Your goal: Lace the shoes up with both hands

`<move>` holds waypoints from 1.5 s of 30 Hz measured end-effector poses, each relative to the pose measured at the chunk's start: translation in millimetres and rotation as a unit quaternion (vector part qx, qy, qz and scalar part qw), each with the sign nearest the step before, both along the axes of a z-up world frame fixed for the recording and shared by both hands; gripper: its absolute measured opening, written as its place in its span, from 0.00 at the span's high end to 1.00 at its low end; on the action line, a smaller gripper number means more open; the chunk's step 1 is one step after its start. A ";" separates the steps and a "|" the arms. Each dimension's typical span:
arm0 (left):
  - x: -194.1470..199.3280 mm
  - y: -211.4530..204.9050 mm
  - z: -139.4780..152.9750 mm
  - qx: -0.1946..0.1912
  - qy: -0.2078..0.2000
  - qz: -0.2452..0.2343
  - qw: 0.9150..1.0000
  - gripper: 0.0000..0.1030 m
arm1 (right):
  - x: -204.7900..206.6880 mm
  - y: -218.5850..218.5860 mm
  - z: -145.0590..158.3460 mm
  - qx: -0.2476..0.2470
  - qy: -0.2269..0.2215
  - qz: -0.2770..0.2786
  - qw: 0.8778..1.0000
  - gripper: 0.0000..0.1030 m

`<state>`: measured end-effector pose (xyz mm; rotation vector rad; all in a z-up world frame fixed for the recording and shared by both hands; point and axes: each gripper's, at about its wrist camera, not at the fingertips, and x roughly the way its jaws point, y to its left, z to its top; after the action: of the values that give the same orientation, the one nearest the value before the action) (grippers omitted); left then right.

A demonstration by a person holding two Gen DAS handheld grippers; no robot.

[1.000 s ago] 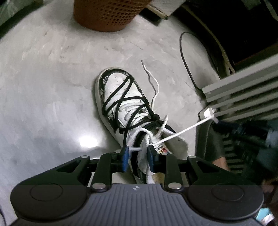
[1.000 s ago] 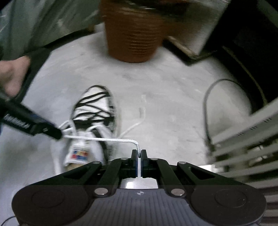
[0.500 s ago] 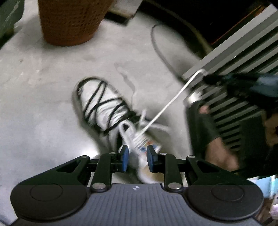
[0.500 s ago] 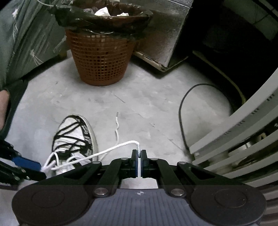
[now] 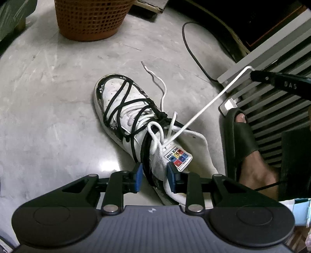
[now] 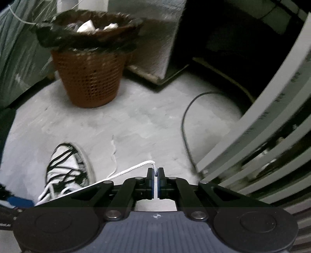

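White-and-black shoe (image 5: 132,116) sits on the grey floor (image 5: 48,97), toe toward the orange basket (image 5: 91,17). Left gripper (image 5: 154,178) angles down over the ankle, jaws opening around the collar, while the right gripper (image 6: 155,173) is pinched tight on the taut white lace (image 5: 204,109).

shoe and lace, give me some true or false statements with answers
1. The right gripper is shut on the white lace. True.
2. The lace runs slack from the shoe to the right gripper. False: it is pulled straight and taut.
3. The left gripper is clamped on the lace. False: its fingers stand apart on either side of the shoe's heel end, and its jaws are opening.
4. An orange basket stands on the floor beyond the shoe's toe. True.
5. The shoe has only white lacing. False: black cord also crosses it.
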<state>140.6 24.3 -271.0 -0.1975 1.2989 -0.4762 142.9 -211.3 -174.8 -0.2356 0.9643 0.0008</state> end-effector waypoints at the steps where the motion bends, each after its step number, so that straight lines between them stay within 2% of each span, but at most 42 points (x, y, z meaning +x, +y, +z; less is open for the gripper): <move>1: 0.1 0.4 0.2 0.000 0.000 0.001 1.000 0.68 | -0.2 -1.3 1.8 -0.005 -0.007 -0.005 1.000 0.97; 4: 1.6 -2.2 -1.2 0.002 0.004 -0.002 1.000 0.68 | 0.5 -6.3 9.8 -0.024 -0.032 -0.025 0.999 0.97; 10: -1.1 -10.9 -3.6 0.023 -0.004 -0.021 1.000 0.67 | 5.2 -25.8 25.9 -0.022 -0.066 -0.074 0.995 0.96; 17: -2.3 -10.7 -3.0 0.032 -0.012 -0.020 0.999 0.67 | 7.4 -22.7 29.8 -0.022 -0.078 -0.062 0.995 0.96; 25: 2.1 1.8 -2.9 0.034 -0.010 0.012 0.999 0.67 | 7.4 -24.1 28.7 0.004 -0.073 -0.063 0.995 0.96; 27: 1.7 1.1 -2.4 0.034 -0.011 0.014 0.999 0.67 | 8.6 -22.0 27.9 0.025 -0.071 -0.052 0.996 0.97; 30: 0.3 -4.3 1.1 0.041 -0.024 0.004 0.999 0.69 | 10.2 -12.0 25.5 0.025 -0.063 -0.027 0.997 0.97; 33: 1.3 -6.2 6.6 0.037 -0.034 -0.004 0.999 0.70 | 10.0 -3.5 23.7 0.045 -0.060 -0.005 0.997 0.97; 38: 7.0 -3.5 21.8 0.010 -0.064 -0.001 0.998 0.70 | 7.8 20.2 22.5 0.070 -0.056 0.067 0.994 0.97; 42: 12.3 -7.4 36.1 -0.002 -0.101 -0.003 0.995 0.70 | 6.3 36.8 21.5 0.111 -0.040 0.127 0.985 0.97; 45: 13.1 -18.3 48.5 0.009 -0.142 -0.029 0.989 0.70 | 7.7 42.9 23.8 0.182 -0.023 0.169 0.968 0.97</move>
<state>153.7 5.9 -222.5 -0.0732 1.0323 -0.5217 150.6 -168.3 -151.0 -0.0577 0.8506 0.4809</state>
